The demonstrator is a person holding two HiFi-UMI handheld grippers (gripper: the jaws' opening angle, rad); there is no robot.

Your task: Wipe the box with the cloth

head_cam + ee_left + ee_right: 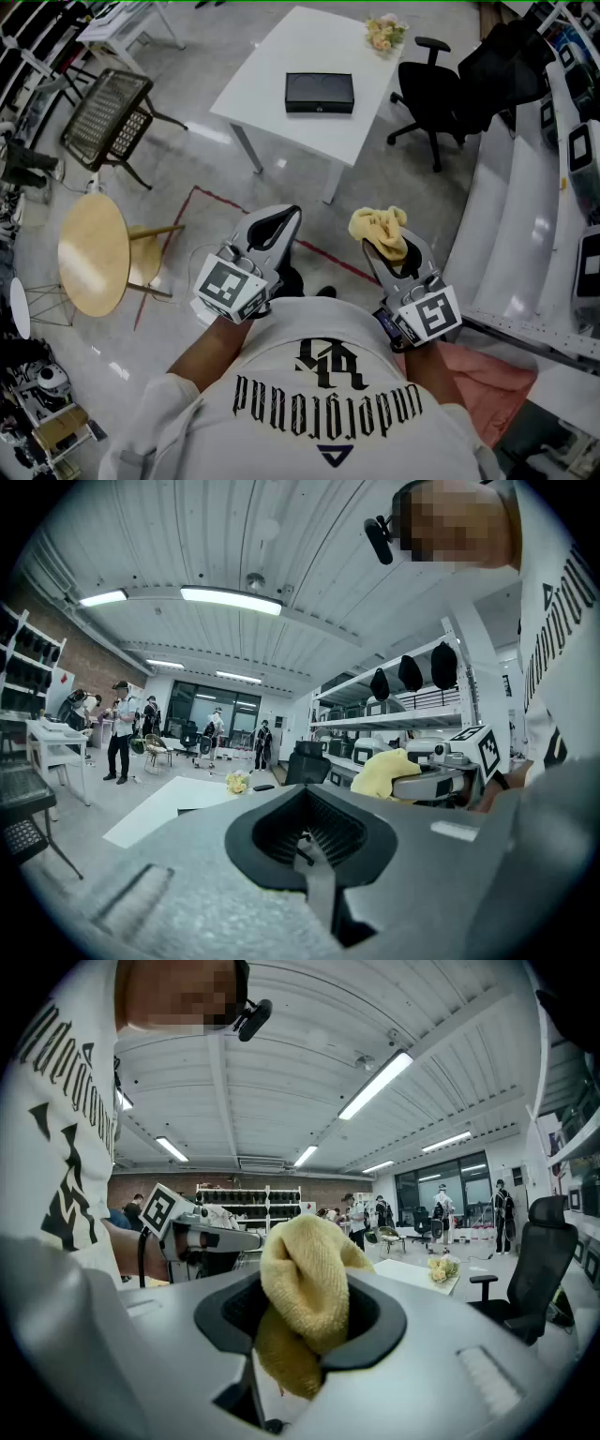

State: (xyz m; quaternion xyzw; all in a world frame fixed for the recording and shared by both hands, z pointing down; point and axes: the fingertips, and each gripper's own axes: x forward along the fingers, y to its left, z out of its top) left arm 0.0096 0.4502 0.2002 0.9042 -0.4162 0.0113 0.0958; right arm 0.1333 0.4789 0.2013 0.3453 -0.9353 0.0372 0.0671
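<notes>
Glossy grey floor (206, 159) fills the frame. Nearest, at lower centre, a white shirt (281, 370) carries the word "underground", upside down. Above it the left tongs (278, 221) are pressed together, holding nothing; the right tongs (392, 246) pinch the yellow cloth (379, 227). Farther, at top centre, the black box (320, 92) lies on the white counter (281, 52).

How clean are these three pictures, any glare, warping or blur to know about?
Head view: sharp, with white glare on the glossy floor. Left gripper view: heavy fisheye bending, black corners, ceiling light blown out, left gripper soft up close. Right gripper view: same bending and corners, yellow cloth crisp.
</notes>
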